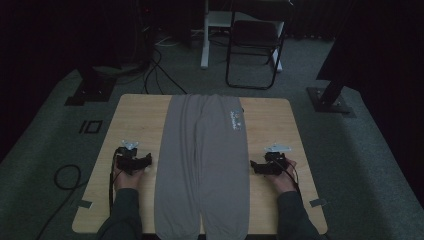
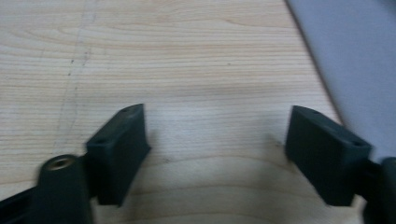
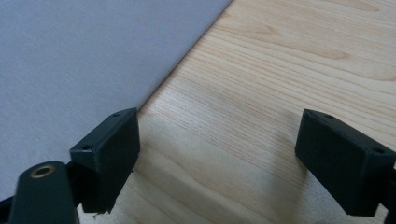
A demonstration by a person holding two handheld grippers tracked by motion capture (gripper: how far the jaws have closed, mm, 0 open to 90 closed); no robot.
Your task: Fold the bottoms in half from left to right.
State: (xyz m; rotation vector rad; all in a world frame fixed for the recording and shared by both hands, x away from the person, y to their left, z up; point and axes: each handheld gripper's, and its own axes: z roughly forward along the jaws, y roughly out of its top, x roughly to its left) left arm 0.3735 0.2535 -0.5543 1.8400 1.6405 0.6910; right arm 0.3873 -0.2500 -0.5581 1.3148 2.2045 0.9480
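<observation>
Both tongs, left (image 1: pixel 148 161) and right (image 1: pixel 253 167), gape wide and empty at nine and three o'clock beside grey trousers (image 1: pixel 202 165) lying flat down the middle of the desk (image 1: pixel 140 112), a soft, light, floppy garment probably best pinched at its side edges.

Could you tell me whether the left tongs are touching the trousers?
Apart. In the high view, bare table shows between the left tongs and the trousers; the left gripper view shows wood between the open jaws.
</observation>
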